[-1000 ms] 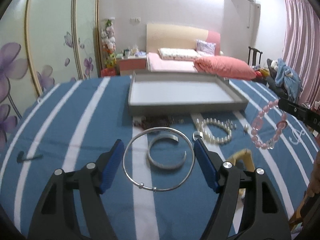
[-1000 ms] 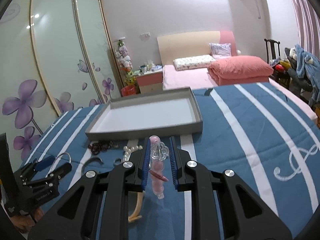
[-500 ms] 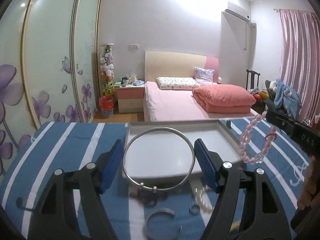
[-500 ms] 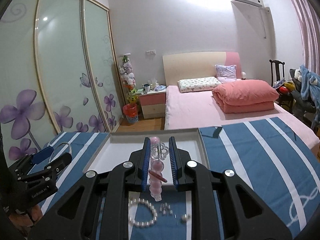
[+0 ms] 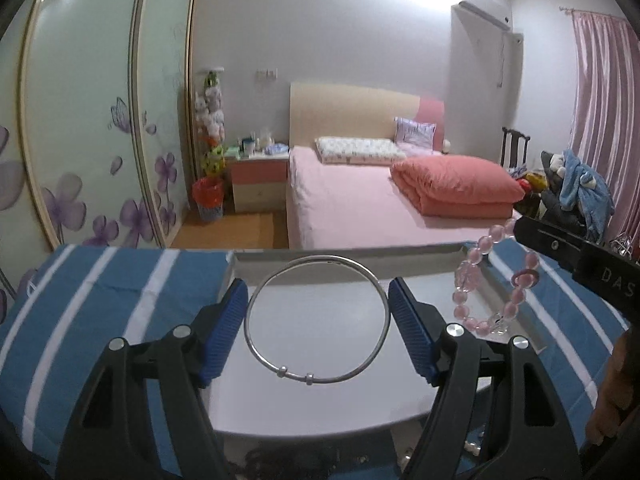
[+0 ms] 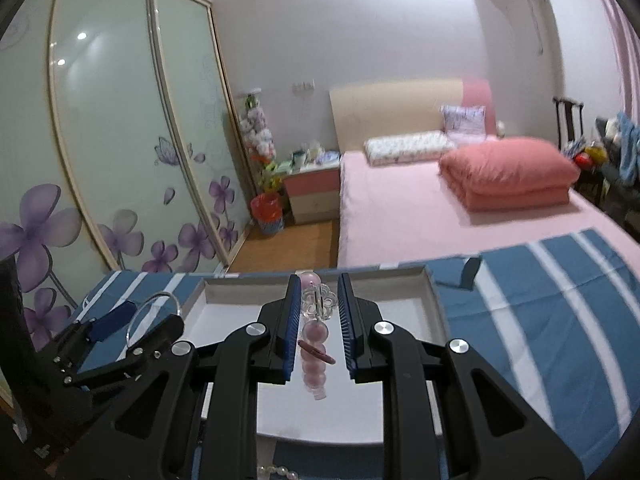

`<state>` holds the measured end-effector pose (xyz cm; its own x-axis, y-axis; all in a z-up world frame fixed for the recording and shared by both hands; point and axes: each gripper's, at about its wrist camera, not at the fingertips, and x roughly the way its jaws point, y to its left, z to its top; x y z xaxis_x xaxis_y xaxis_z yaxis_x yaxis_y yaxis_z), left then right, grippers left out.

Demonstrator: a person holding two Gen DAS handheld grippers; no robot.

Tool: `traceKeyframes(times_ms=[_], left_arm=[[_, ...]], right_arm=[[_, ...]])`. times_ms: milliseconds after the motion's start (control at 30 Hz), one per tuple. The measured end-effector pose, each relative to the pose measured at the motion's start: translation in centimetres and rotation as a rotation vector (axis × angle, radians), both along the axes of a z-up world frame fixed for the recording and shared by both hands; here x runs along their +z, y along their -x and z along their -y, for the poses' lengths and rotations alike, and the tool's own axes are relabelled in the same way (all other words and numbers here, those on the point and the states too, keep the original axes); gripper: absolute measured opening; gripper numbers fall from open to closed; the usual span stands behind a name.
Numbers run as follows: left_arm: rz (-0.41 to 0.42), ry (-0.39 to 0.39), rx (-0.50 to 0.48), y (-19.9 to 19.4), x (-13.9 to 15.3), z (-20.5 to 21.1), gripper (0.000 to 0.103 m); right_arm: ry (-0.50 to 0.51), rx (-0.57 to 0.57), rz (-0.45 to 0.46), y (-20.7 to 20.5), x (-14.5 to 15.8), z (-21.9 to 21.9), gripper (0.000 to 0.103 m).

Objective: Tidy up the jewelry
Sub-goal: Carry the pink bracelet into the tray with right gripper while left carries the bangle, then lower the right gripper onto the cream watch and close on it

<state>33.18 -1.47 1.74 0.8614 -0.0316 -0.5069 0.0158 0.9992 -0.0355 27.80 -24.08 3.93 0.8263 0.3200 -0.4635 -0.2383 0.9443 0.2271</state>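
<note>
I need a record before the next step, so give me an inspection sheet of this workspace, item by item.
Surface: blue cloth with white stripes.
Job's things: grey tray, bare where visible; silver bangle; pink bead bracelet; white bead strand at the bottom edge of the right wrist view.
Clutter: nothing seen.
Grippers: left hand-held gripper clamps the bangle by its sides above the tray; right hand-held gripper shut on the bracelet, which dangles over the tray.
Cables: nothing seen.
Surroundings: pink bed, floral wardrobe doors, nightstand.

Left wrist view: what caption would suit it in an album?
Left tongs carry a silver bangle over a grey tray while a pink bead bracelet hangs alongside.
</note>
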Motion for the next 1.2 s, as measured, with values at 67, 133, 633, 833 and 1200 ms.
traceKeyframes(times_ms=[67, 133, 633, 833, 1200], left_arm=[[-0.017, -0.004, 0.000, -0.7, -0.9, 0.0, 0.070], [-0.028, -0.004, -0.002, -1.2, -1.5, 0.0, 0.071], [-0.067, -0.006, 0.008, -3.4, -3.8, -0.8, 0.071], [-0.043, 0.006, 0.030, -2.5, -2.7, -1.5, 0.072], [-0.015, 0.028, 0.037, 5.0, -1.0, -3.7, 0.076]], right_arm=[[-0.010, 0.014, -0.035, -1.0, -0.9, -0.3, 0.020], [-0.014, 0.023, -0.057, -1.6, -1.5, -0.6, 0.020], [0.052, -0.006, -0.097, -3.2, -3.1, -1.3, 0.046], [0.079, -0.004, -0.046, -1.9, -1.7, -1.5, 0.046], [0.108, 0.033, -0.041, 5.0, -1.1, -0.5, 0.046]])
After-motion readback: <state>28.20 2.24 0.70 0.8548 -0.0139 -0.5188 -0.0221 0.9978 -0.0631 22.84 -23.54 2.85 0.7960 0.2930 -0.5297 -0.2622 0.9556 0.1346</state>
